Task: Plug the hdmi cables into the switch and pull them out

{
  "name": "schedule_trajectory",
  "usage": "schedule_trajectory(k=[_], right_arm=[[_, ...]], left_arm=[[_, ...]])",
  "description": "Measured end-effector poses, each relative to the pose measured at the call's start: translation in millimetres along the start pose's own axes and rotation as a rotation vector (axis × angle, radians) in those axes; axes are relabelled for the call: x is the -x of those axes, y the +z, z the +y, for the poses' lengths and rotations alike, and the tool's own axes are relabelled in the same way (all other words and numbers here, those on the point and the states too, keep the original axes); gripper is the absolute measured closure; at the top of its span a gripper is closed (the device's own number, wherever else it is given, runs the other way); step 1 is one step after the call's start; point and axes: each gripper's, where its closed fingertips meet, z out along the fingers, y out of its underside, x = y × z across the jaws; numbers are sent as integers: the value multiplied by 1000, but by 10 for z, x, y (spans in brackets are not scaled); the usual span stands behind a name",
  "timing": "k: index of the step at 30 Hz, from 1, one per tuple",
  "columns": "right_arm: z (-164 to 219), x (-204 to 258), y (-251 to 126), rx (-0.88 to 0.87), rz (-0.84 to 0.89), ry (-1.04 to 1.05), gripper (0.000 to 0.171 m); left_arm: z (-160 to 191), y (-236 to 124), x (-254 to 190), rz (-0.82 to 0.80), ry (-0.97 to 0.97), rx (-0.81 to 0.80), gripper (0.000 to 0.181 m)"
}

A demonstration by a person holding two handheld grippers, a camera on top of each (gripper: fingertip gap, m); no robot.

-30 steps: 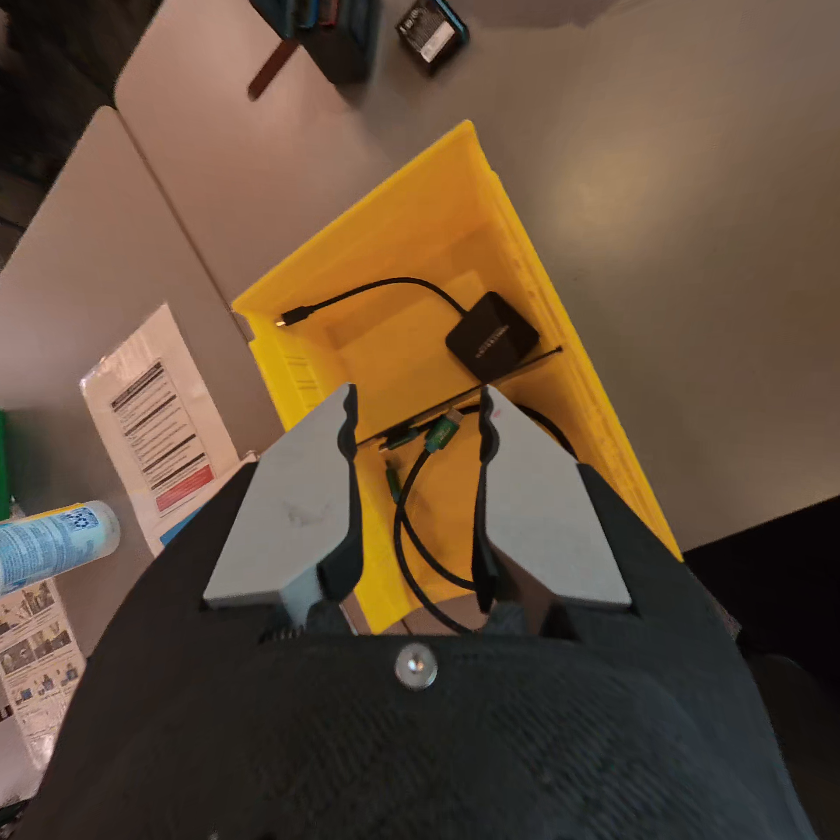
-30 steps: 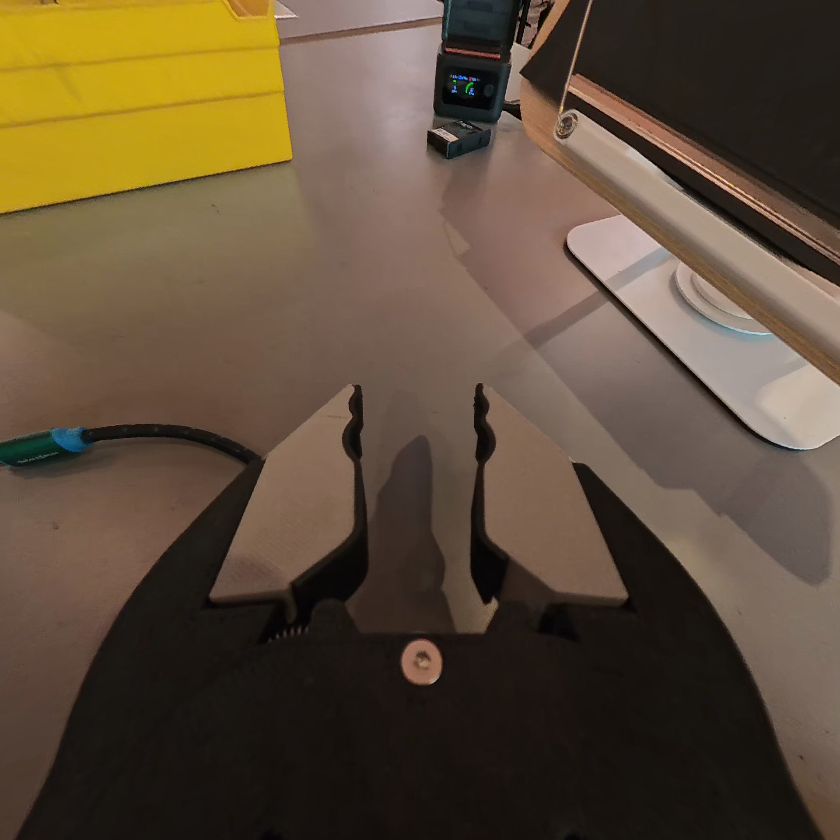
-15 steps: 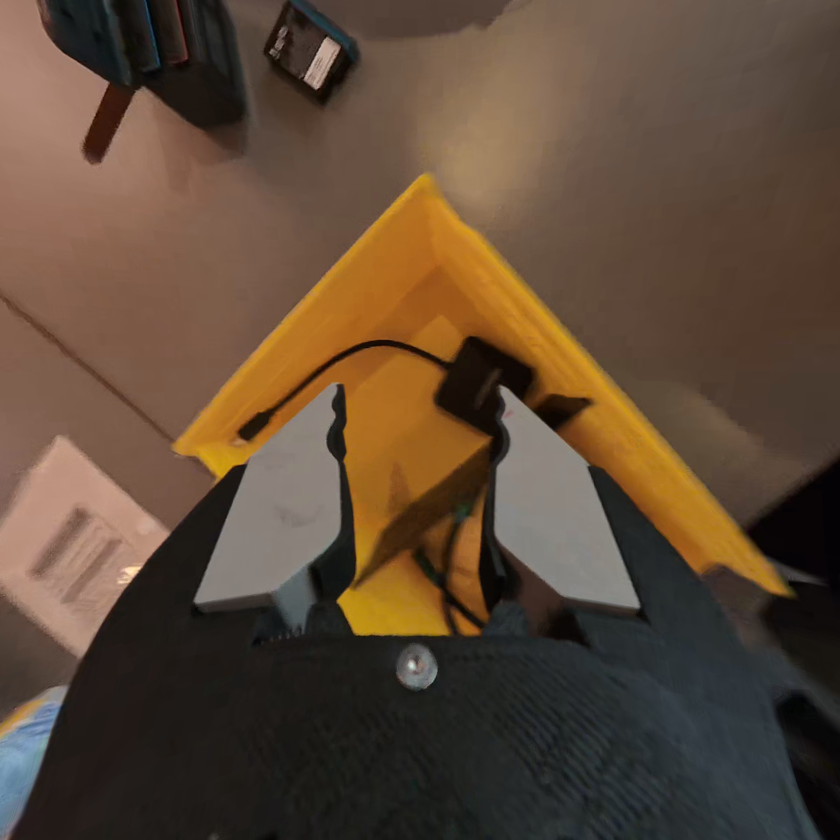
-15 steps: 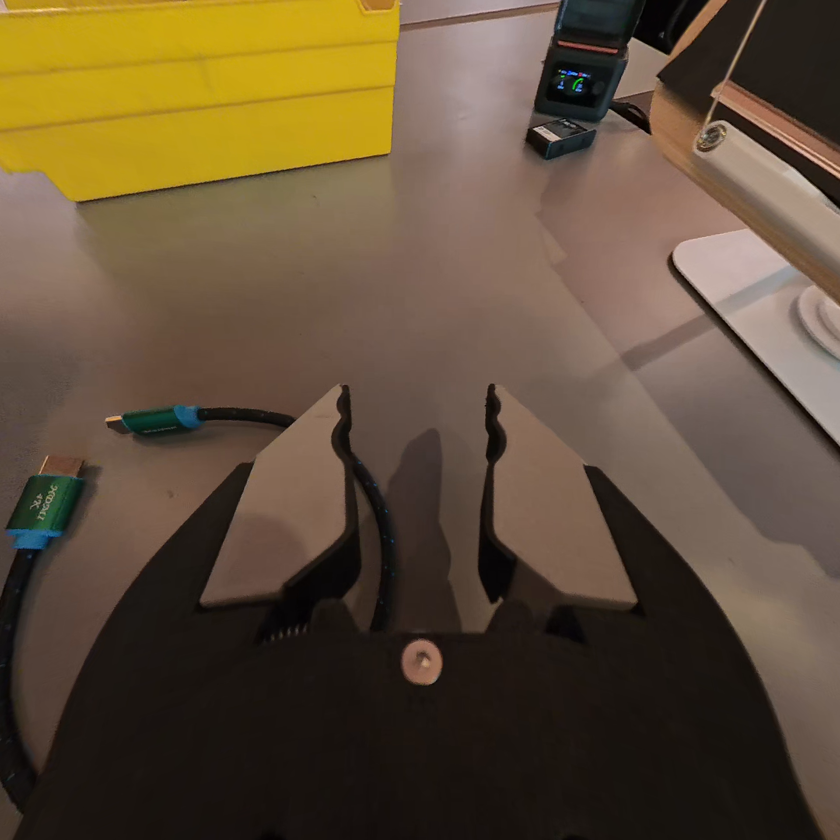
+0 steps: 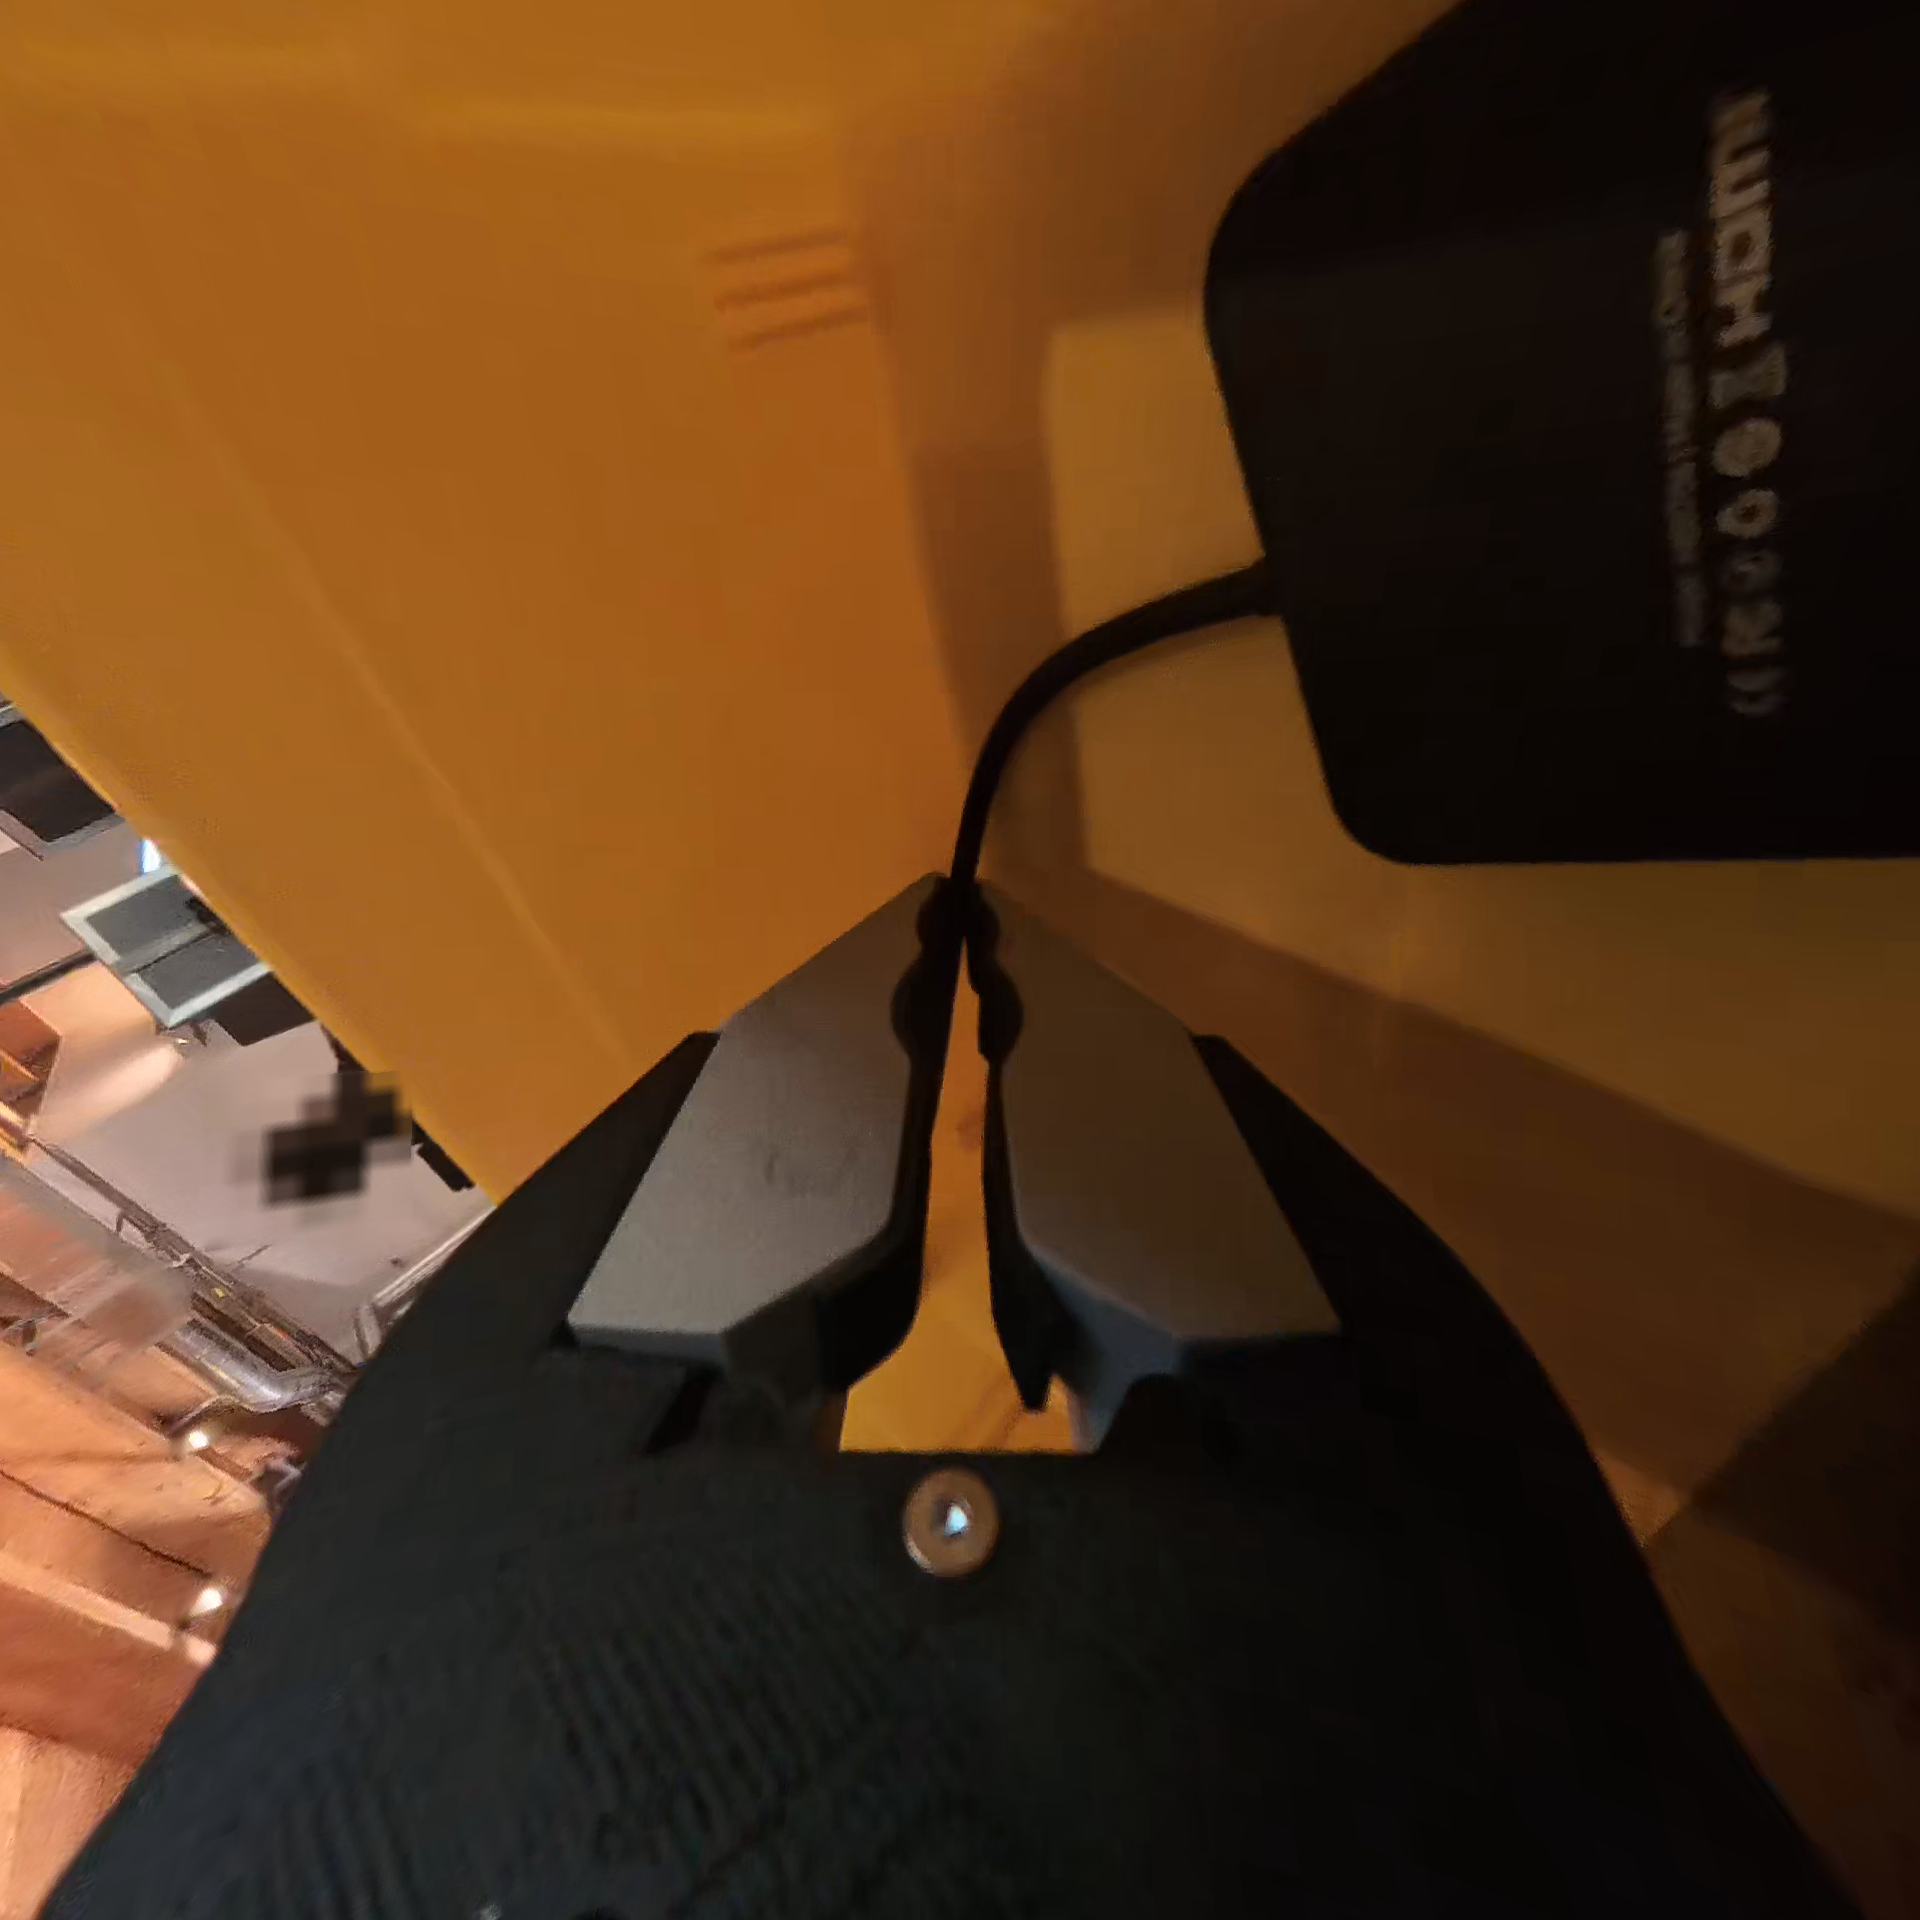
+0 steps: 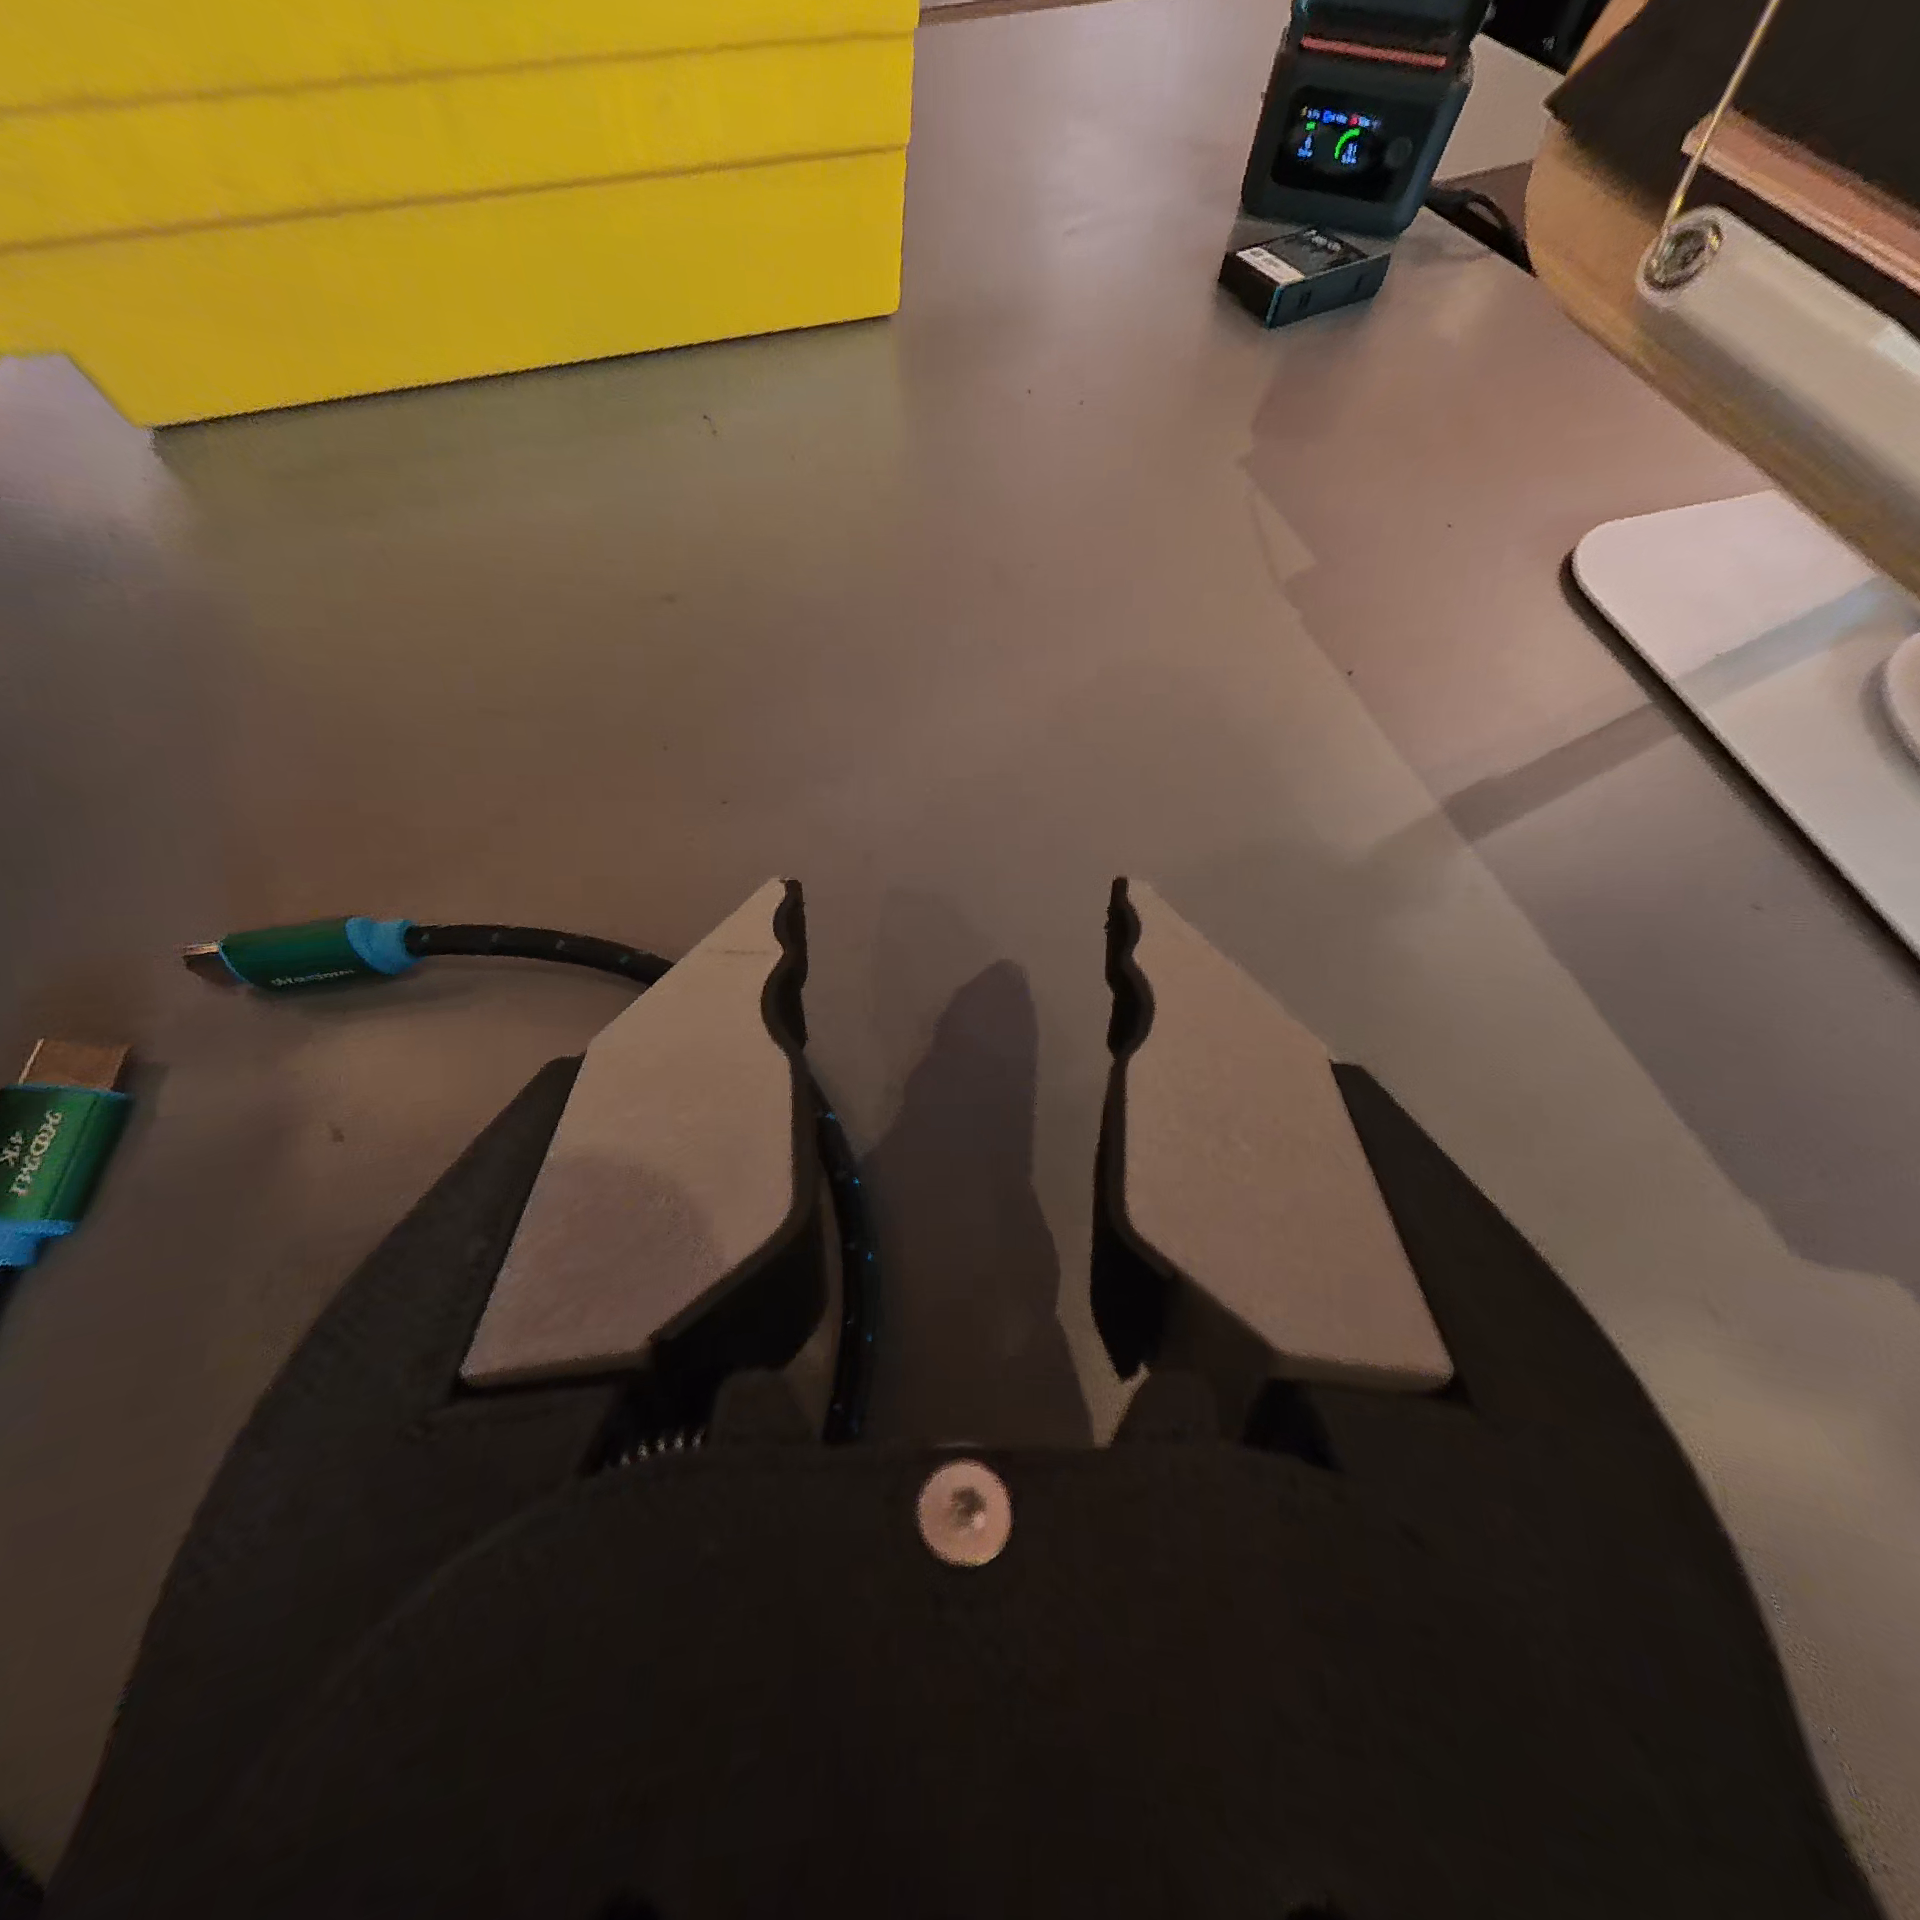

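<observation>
Switch (image 5: 1621, 436): black flat box, lying inside the yellow bin (image 5: 468, 416), up and right of the left gripper (image 5: 961, 914). Its thin black lead (image 5: 1049, 686) runs down from the box edge into that gripper's tips, which are pinched nearly together on it, probably to draw the box out of the bin. Right gripper (image 6: 954, 914): spread wide, gripping nothing, low over the grey table (image 6: 1039, 623). Two green-headed HDMI plugs, one (image 6: 301, 954) with a braided cable, another (image 6: 57, 1143), lie left of it, unplugged, presumably awaiting the switch.
</observation>
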Motion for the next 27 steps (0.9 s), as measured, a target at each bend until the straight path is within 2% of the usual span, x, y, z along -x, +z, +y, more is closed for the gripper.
schedule_trajectory(k=[5,7,13,17,19,20,22,23,25,27], right_arm=[[-29,-4,-16,-25,-29,53,116],[-51,-9,-42,-38,-30,62,117],[-113,1,-118,-71,-23,58,118],[-148,66,-132,-77,-44,55,117],[-154,87,-135,-77,-47,49,117],[-156,94,-137,-76,-46,44,117],[-164,108,-147,-78,-47,40,118],[-174,116,-154,-83,-51,41,118],[-199,132,-167,-94,-62,48,118],[-217,144,-174,-104,-80,66,118]], left_arm=[[2,47,60,-6,-7,8,181],[43,-6,132,-57,-33,33,181],[202,-647,675,-254,-192,19,181],[510,-796,743,-223,-418,116,181],[642,-766,675,-192,-585,139,132],[688,-725,602,-156,-655,157,120],[698,-638,452,-101,-699,158,116],[738,-603,441,-123,-671,178,113],[826,-525,517,-209,-570,222,109],[813,-376,527,-224,-456,238,107]])
